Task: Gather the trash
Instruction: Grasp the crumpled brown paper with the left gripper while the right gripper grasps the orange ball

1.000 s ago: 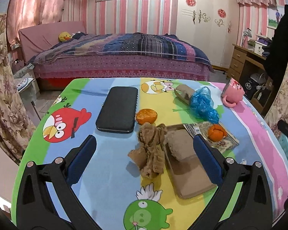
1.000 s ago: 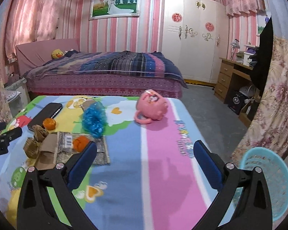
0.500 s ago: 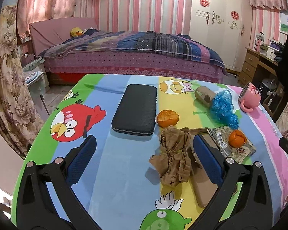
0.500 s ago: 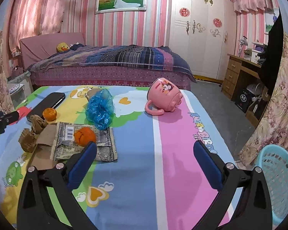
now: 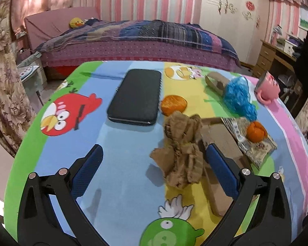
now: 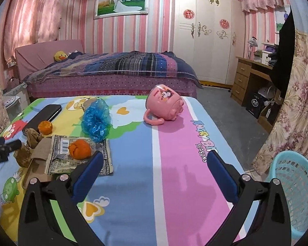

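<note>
Fingers: my left gripper (image 5: 154, 160) spread wide, holding nothing | crumpled brown paper (image 5: 181, 149) just ahead toward right finger, long axis pointing away | right gripper (image 6: 154, 166) also spread, farther off.

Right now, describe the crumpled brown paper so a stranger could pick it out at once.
On the cartoon tablecloth, find the black case. Just right of its near end, below an orange peel, stands the crumpled brown paper. Unlike the flat cardboard beside it, it is a wrinkled, upright wad.
</note>
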A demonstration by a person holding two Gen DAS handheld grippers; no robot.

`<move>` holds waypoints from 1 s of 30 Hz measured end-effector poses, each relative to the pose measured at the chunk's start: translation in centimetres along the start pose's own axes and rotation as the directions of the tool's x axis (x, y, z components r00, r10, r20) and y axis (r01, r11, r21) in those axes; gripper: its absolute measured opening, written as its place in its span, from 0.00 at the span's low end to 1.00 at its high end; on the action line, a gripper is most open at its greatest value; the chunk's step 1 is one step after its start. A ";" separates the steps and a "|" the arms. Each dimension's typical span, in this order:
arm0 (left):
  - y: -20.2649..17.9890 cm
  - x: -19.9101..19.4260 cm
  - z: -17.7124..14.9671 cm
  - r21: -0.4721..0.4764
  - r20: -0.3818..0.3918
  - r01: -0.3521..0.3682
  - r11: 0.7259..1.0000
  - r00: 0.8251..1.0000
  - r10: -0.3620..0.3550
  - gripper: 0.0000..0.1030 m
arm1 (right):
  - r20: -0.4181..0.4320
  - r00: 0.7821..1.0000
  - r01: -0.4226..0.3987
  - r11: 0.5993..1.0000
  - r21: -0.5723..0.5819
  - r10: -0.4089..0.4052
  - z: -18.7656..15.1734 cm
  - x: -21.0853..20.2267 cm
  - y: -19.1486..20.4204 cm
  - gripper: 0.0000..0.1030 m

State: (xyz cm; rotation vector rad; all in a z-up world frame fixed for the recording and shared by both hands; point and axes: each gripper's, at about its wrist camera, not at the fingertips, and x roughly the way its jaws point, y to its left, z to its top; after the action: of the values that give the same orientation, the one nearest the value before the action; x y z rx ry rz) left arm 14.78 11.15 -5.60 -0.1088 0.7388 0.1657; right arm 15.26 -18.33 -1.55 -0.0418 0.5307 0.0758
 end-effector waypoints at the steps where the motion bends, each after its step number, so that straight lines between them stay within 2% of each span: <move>1: -0.1 0.2 0.0 0.004 -0.007 -0.001 1.000 1.000 0.001 0.95 | -0.001 1.000 0.008 1.000 -0.001 -0.008 0.0 0.1 0.0 0.95; 3: -0.4 0.7 -0.2 0.010 -0.038 0.003 1.000 0.999 -0.002 0.94 | -0.008 1.000 0.017 1.000 -0.008 -0.017 0.0 0.3 0.0 0.95; 6: -0.7 1.1 -0.4 0.016 -0.071 0.034 0.999 0.997 -0.033 0.77 | -0.026 1.000 -0.002 1.000 -0.004 0.002 -0.1 0.7 0.0 0.95; 7: -0.8 1.2 -0.5 0.019 -0.081 0.039 0.999 0.996 -0.038 0.70 | -0.031 0.999 -0.007 1.000 -0.004 0.007 -0.1 0.7 0.0 0.95; 8: -0.9 1.5 -0.6 0.023 -0.094 0.050 0.998 0.994 -0.048 0.58 | -0.037 0.999 -0.014 1.000 -0.003 0.014 -0.1 0.9 0.1 0.95; 10: -1.0 1.7 -0.7 0.021 -0.121 0.088 0.996 0.989 -0.085 0.43 | -0.049 0.998 -0.032 0.999 0.002 0.032 -0.2 1.1 0.3 0.95; 12: -0.9 0.9 -0.6 0.034 -0.100 0.076 0.997 0.992 -0.072 0.38 | -0.053 0.998 -0.046 0.999 0.006 0.046 -0.2 1.2 0.6 0.95; 17: 0.2 -1.6 -0.1 0.022 -0.055 0.030 0.999 0.998 -0.029 0.38 | -0.041 0.997 -0.068 0.998 -0.011 0.068 -0.3 1.2 2.1 0.95; 21: 0.3 -2.7 0.8 0.067 0.018 -0.069 0.995 0.998 0.068 0.38 | -0.045 0.993 -0.112 0.993 -0.036 0.111 -0.2 1.7 4.3 0.95; 23: 0.5 -2.6 1.3 0.067 0.023 -0.080 0.995 0.997 0.079 0.38 | -0.048 0.992 -0.123 0.990 -0.062 0.120 -0.1 1.9 5.3 0.94; 25: 0.9 -2.3 1.8 0.047 0.020 -0.073 0.996 0.997 0.072 0.38 | -0.063 0.988 -0.143 0.985 -0.093 0.138 -0.1 2.6 6.7 0.90; 27: 1.7 -1.9 2.3 0.024 0.015 -0.068 0.997 0.998 0.068 0.38 | -0.092 0.984 -0.162 0.982 -0.098 0.153 -0.1 3.4 7.4 0.81; 30: 2.3 -1.3 2.5 0.013 0.007 -0.089 0.996 0.996 0.089 0.38 | -0.140 0.975 -0.189 0.975 -0.117 0.172 -0.2 4.7 9.0 0.77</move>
State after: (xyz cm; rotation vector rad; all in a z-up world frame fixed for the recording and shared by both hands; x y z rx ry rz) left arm 15.03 13.68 -2.94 -0.0629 0.7389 0.2455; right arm 18.52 -9.10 -4.27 -0.1259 0.6576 0.2870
